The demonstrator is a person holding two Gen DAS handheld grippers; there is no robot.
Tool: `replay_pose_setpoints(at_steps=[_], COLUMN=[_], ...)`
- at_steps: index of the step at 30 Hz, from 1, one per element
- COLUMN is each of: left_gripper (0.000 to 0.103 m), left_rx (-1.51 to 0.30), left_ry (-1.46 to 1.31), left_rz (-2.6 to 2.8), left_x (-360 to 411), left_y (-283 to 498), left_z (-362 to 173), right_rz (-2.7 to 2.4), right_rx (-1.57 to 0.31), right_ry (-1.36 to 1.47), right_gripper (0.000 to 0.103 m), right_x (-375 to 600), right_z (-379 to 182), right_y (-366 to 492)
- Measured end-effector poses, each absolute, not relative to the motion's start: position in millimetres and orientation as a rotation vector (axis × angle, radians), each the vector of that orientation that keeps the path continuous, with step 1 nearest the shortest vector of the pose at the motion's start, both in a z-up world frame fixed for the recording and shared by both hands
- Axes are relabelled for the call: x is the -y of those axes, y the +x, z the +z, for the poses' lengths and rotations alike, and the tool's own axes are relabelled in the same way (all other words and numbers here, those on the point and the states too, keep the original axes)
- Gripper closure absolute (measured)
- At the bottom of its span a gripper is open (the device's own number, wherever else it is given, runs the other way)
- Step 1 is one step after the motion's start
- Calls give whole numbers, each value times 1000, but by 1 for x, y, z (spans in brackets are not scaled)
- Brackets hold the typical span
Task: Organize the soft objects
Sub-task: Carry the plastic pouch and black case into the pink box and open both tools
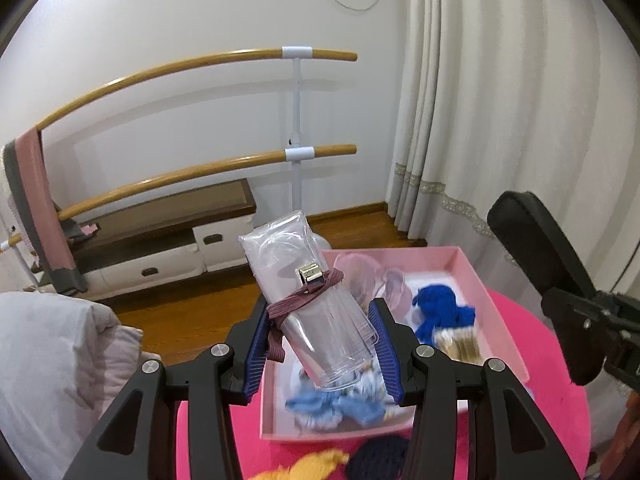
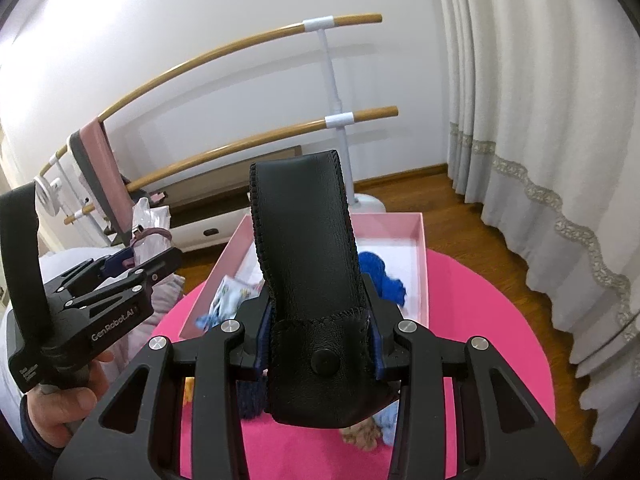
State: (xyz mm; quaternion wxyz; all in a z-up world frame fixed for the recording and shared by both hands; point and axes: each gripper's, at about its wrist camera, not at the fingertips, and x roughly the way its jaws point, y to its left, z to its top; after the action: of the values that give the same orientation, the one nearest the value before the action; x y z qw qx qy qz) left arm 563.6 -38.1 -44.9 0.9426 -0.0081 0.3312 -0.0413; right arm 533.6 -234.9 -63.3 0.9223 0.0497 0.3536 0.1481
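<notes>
My left gripper (image 1: 318, 320) is shut on a clear plastic pouch (image 1: 304, 280) wrapped with a maroon elastic band and a metal clip. It is held tilted above the near left corner of the pink box (image 1: 496, 320). My right gripper (image 2: 320, 320) is shut on a black leather case (image 2: 312, 280) that stands upright between its blue pads, above the box's near end. Inside the box lie a blue knit piece (image 1: 440, 312), a light-blue scrunchie (image 1: 332, 404) and a beige tuft (image 1: 460, 344). In the right wrist view a hand holds the left gripper (image 2: 140, 258) at the left.
The box rests on a round pink table (image 2: 480, 340). A yellow soft item (image 1: 316, 464) and a navy knit one (image 1: 376, 460) lie in front of the box. A pale quilt (image 1: 52, 360) sits left. A wooden barre (image 1: 200, 64), a low cabinet and curtains (image 1: 500, 120) stand behind.
</notes>
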Motion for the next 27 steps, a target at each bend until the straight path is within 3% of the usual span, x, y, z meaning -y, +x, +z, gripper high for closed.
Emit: replay_pose_setpoints(at_steps=[20,24,26,27], left_gripper=[57,50,40,28], left_rx=[-780,-803,-806,-803], left_ry=[-46,-49,-44,-42], left_rz=[-123,-127,-121,-115], left_x=[45,50,51,51], left_y=[701,721,729,734], left_z=[-79,-90,-92,-93], right_rz=[315,309,306,304], right_rx=[-840,-854,-861,-866], right_ry=[184,193,202,211], right_gripper=[68,68,67,67], right_x=[228,227,228,228], right_z=[-105,-110,-114,-117], right_y=[598,605,607,609])
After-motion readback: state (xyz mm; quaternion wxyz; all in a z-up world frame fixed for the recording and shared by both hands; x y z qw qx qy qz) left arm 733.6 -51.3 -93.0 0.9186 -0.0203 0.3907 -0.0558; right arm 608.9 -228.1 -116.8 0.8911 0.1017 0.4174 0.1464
